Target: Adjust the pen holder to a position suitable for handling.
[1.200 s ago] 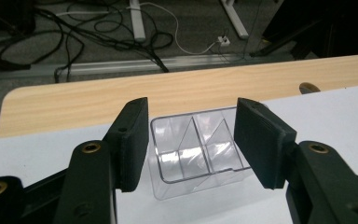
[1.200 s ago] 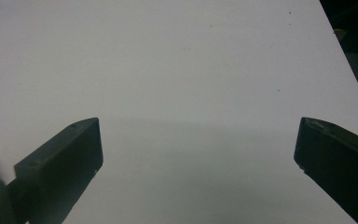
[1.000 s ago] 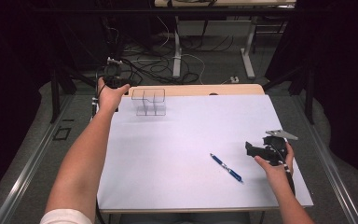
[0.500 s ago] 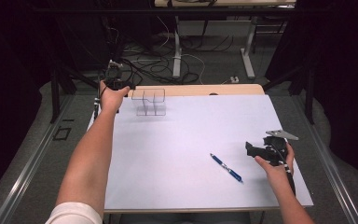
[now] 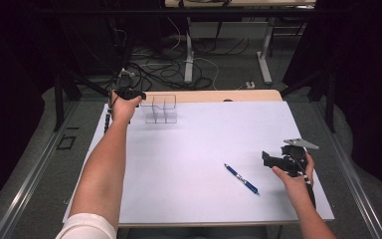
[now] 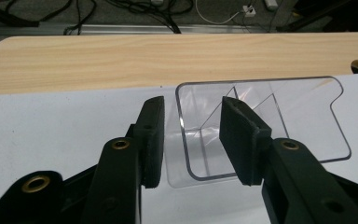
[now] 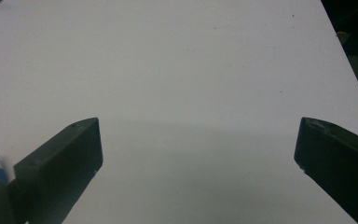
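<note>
Early stage: left gripper [image 6: 191,140], fingers just narrowing astride the near wall of the clear organizer [image 5: 160,109], not yet clamped; right gripper [image 7: 198,154] wide, empty; pen [image 5: 241,179] well apart, unplaced.

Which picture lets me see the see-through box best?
The left gripper view: the clear box is close up, with its rim and inner dividers plain, one wall between the left gripper pads. The high view shows it small and far off, at the table's far edge.
</note>
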`<state>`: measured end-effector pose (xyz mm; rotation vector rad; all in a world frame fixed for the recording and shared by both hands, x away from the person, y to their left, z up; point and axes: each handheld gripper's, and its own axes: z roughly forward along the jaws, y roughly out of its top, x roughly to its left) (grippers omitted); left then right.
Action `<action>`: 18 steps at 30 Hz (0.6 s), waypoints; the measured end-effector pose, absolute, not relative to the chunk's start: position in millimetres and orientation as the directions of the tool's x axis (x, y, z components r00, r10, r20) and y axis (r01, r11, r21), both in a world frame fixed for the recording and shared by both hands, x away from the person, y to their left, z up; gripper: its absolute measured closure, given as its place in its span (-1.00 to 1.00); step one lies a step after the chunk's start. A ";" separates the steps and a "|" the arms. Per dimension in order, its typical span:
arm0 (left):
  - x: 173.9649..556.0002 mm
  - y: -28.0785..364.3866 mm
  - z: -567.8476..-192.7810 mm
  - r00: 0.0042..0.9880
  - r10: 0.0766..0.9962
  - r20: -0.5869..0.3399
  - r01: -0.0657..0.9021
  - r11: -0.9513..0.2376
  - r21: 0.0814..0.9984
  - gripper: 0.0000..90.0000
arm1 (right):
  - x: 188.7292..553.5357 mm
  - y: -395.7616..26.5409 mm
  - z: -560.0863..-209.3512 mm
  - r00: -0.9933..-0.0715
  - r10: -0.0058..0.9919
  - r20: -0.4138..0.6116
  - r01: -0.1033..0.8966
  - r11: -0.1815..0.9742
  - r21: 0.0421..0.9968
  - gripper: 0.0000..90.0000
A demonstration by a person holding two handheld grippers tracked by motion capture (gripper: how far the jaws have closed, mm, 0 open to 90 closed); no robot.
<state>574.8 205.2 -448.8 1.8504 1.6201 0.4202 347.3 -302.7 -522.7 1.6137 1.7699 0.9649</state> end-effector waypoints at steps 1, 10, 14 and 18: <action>575.1 204.8 -449.5 0.189 0.967 -0.169 0.767 -0.039 0.640 0.37 | 347.3 -302.7 -522.6 -0.126 0.990 0.068 0.593 0.020 0.805 -0.99; 577.0 203.2 -453.5 0.181 0.972 -0.148 0.794 -0.055 0.606 0.45 | 347.5 -303.2 -522.6 -0.131 0.989 0.070 0.591 0.021 0.806 -0.99; 578.0 204.9 -455.6 0.167 0.974 -0.152 0.817 -0.051 0.574 0.49 | 347.3 -303.0 -522.5 -0.130 0.989 0.070 0.593 0.021 0.805 -0.99; 579.0 206.7 -457.9 0.148 0.976 -0.159 0.831 -0.035 0.555 0.53 | 347.5 -303.2 -522.7 -0.133 0.989 0.069 0.592 0.023 0.806 -0.99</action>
